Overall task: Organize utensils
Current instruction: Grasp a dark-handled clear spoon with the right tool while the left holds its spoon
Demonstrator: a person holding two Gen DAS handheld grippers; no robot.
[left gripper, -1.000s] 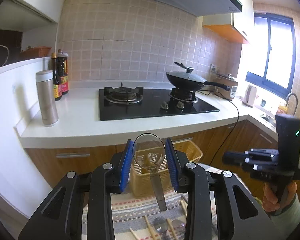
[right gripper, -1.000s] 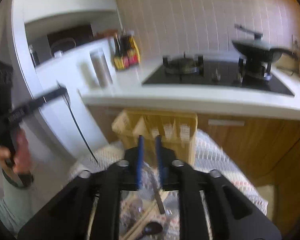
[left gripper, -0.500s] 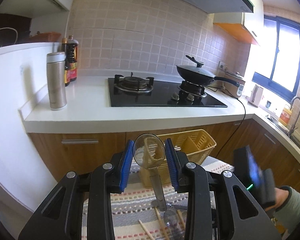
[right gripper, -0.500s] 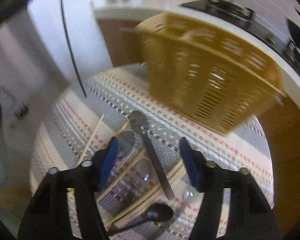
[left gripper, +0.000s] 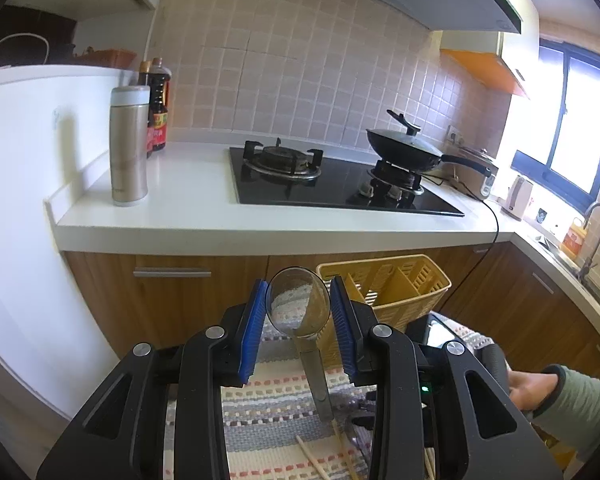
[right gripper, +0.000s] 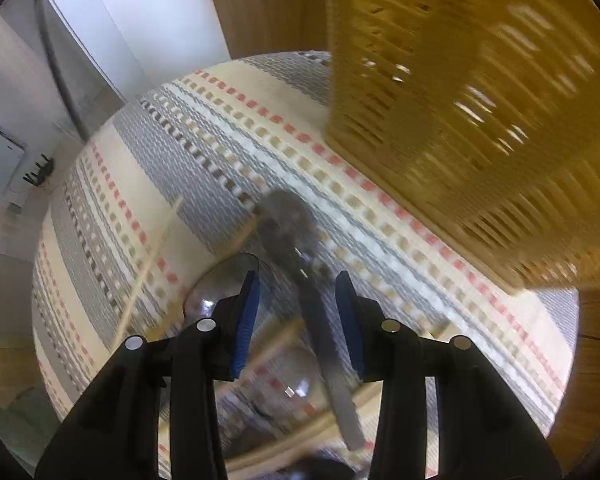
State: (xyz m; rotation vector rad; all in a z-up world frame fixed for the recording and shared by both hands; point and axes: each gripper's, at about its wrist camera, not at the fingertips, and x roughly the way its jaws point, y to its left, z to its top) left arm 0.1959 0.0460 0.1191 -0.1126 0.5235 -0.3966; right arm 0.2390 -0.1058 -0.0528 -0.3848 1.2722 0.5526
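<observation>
My left gripper (left gripper: 299, 284) is shut on a metal spoon (left gripper: 300, 308): its bowl sits upright between the blue pads and its handle hangs down over the striped mat (left gripper: 268, 412). The yellow slotted basket (left gripper: 420, 280) stands just behind and to the right. My right gripper (right gripper: 298, 280) points steeply down at the mat (right gripper: 220, 128). Its jaws are closing around a second spoon (right gripper: 288, 220) that lies flat, and the pads stand clear of the handle. Another spoon bowl (right gripper: 216, 288) and chopsticks (right gripper: 148, 268) lie to its left. The basket (right gripper: 480, 120) fills the upper right.
Behind the basket, a white counter carries a steel flask (left gripper: 129, 144), sauce bottles, a black hob (left gripper: 332, 184) and a lidded wok (left gripper: 404, 148). Wooden cabinet fronts rise behind the mat. A white appliance (left gripper: 16, 200) stands at the left. A sleeved hand (left gripper: 540, 386) is at the right.
The right gripper has tipped from nearly level to steeply down and dropped to the mat, its jaws widening and then narrowing around the lying spoon. The left gripper sank slightly with its spoon.
</observation>
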